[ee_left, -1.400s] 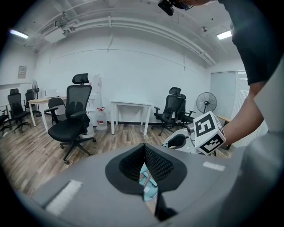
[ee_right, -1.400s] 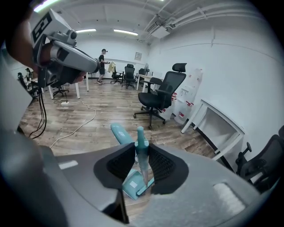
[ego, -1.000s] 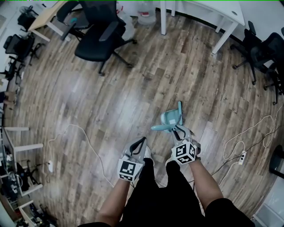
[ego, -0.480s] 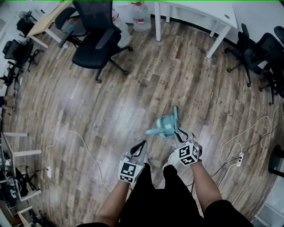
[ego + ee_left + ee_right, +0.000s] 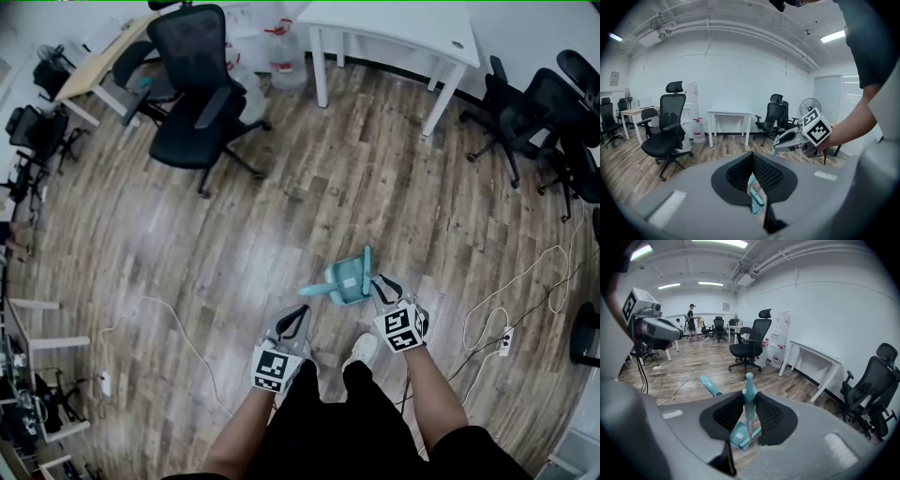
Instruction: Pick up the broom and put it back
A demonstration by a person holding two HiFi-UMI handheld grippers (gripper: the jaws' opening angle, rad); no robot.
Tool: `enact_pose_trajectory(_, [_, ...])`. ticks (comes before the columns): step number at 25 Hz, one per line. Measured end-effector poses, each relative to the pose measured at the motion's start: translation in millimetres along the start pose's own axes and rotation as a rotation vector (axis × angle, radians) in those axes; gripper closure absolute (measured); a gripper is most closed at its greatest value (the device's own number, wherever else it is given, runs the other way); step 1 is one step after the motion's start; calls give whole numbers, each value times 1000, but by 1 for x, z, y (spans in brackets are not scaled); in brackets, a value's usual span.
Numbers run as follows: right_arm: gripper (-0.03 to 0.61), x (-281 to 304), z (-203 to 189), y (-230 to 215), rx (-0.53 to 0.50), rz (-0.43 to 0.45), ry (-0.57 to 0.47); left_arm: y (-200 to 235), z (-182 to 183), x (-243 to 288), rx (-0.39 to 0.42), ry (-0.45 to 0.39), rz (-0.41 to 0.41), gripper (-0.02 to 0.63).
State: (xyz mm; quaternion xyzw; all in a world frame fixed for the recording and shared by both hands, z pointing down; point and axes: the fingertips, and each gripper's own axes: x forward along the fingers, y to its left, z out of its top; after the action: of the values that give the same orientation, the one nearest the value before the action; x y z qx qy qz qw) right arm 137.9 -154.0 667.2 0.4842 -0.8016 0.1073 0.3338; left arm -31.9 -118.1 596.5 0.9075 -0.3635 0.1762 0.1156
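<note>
- as the head view frames it, count: one broom (image 5: 366,264) and one dustpan (image 5: 343,279), both teal, and two hand-held tools.
- also counted: one white table (image 5: 394,21), one black office chair (image 5: 197,89) near its left end, at least two more black chairs (image 5: 523,108) at the right edge, one power strip (image 5: 507,339), one white shoe (image 5: 362,349).
- broom: stands handle-up in the dustpan, over the wooden floor (image 5: 234,216) just ahead of the person's feet; cannot tell whether the pan touches the floor.
- right gripper (image 5: 375,281): clamped on the broom handle a little below its tip, one pad on each side. it tilts forward and down, forearm stretched out ahead of the body.
- left gripper (image 5: 298,311): jaws pressed together with nothing gripped; only a sliver of teal shows through the gap beneath them. it sits beside the right gripper, apart from the broom, pointing forward and slightly down, forearm likewise extended.
- marker cubes on both tools face up toward the head camera.
</note>
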Motion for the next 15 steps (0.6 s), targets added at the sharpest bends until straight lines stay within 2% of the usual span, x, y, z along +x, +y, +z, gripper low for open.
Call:
enact_pose_trajectory(9, [489,-49,55,-15,54,-62,-149,-1,21,0,36,-42,-15,595])
enact_pose_trajectory(15, [489,-92,106,-34,79,-116,-302,-2,46,-1,43,-89,-13,595])
